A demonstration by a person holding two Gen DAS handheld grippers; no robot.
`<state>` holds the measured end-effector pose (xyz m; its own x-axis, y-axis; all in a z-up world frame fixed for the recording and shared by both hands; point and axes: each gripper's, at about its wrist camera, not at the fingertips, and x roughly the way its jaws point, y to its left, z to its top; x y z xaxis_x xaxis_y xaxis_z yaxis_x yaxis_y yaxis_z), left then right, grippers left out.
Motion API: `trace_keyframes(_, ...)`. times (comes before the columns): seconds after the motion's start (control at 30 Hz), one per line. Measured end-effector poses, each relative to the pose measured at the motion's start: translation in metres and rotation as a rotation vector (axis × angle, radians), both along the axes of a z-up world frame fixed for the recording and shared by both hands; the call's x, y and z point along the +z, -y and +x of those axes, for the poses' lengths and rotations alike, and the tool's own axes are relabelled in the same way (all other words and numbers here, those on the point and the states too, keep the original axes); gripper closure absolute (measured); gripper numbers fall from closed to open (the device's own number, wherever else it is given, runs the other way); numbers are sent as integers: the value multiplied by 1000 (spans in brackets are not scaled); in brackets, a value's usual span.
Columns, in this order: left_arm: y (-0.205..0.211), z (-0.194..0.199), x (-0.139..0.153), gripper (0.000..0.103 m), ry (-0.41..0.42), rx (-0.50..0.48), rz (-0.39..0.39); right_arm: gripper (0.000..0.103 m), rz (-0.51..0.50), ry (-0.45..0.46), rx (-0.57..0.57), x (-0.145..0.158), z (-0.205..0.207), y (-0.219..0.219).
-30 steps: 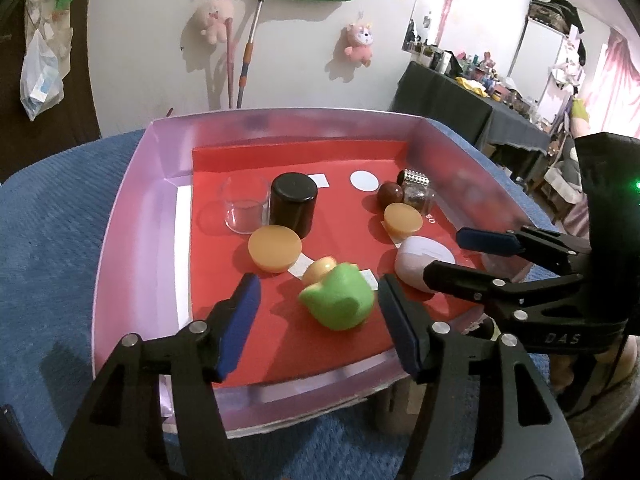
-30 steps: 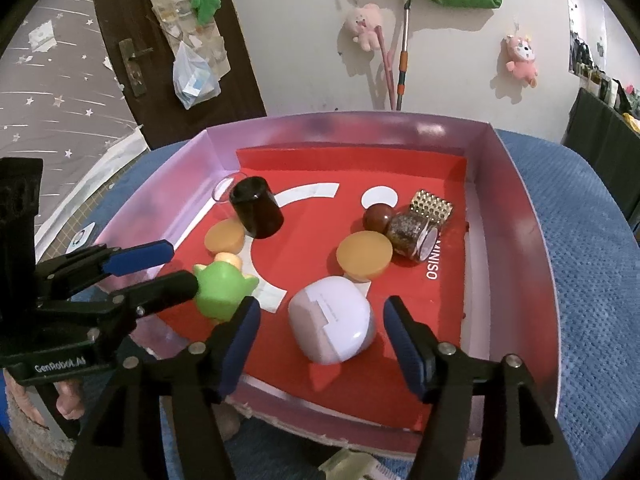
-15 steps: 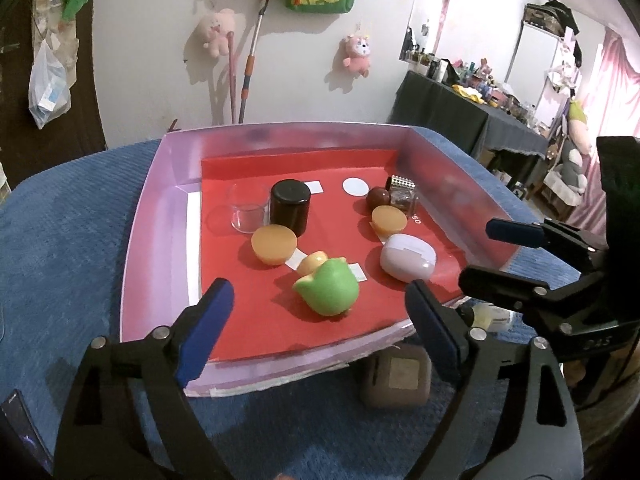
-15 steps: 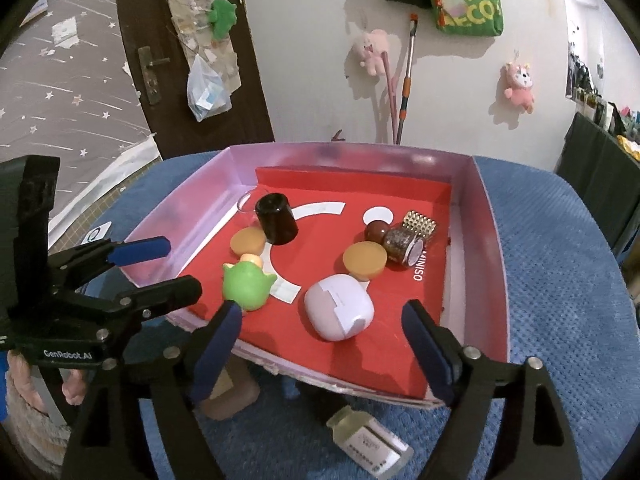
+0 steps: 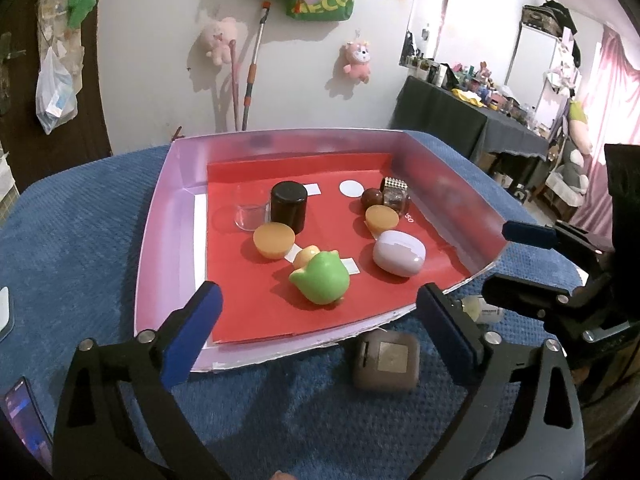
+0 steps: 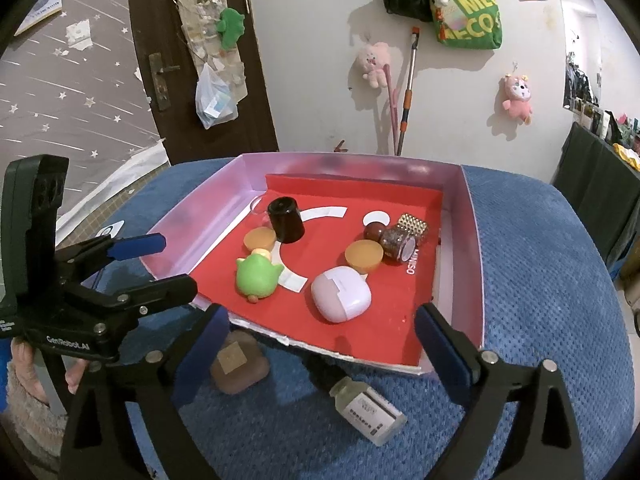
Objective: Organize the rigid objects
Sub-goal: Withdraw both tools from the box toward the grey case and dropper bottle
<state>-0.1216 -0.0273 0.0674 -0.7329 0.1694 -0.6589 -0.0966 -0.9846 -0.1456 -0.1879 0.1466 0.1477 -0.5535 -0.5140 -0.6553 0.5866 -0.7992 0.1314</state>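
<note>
A pink box lid with a red floor (image 5: 168, 240) (image 6: 468, 248) holds a green toy (image 5: 320, 278) (image 6: 256, 276), a lilac case (image 5: 398, 253) (image 6: 340, 294), a black jar (image 5: 289, 205) (image 6: 285, 220), two tan discs (image 5: 274, 240) (image 6: 363, 255), a clear cup (image 5: 250, 213) and a glitter jar (image 6: 398, 243). A brown square case (image 5: 386, 360) (image 6: 239, 362) and a small labelled bottle (image 6: 368, 410) lie on the blue cloth in front of the box. My left gripper (image 5: 320, 336) and right gripper (image 6: 324, 344) are both open and empty, held above the front edge.
The box lies on a blue textured cloth (image 6: 540, 280). A phone (image 5: 24, 412) lies at the left front. A door (image 6: 192, 60) and a white wall with hanging toys stand behind. A dark cluttered table (image 5: 460, 120) is at the right.
Both grippers have pulled back and up from the box, and their jaws have widened. The brown case and the bottle in front of the box have come into view.
</note>
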Motion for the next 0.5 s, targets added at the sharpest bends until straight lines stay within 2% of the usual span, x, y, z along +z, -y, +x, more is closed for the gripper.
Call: trace_keyframes(0.5, -10, 8, -1, 0, 10, -6, -5, 1, -26, 24, -16, -5, 8, -21)
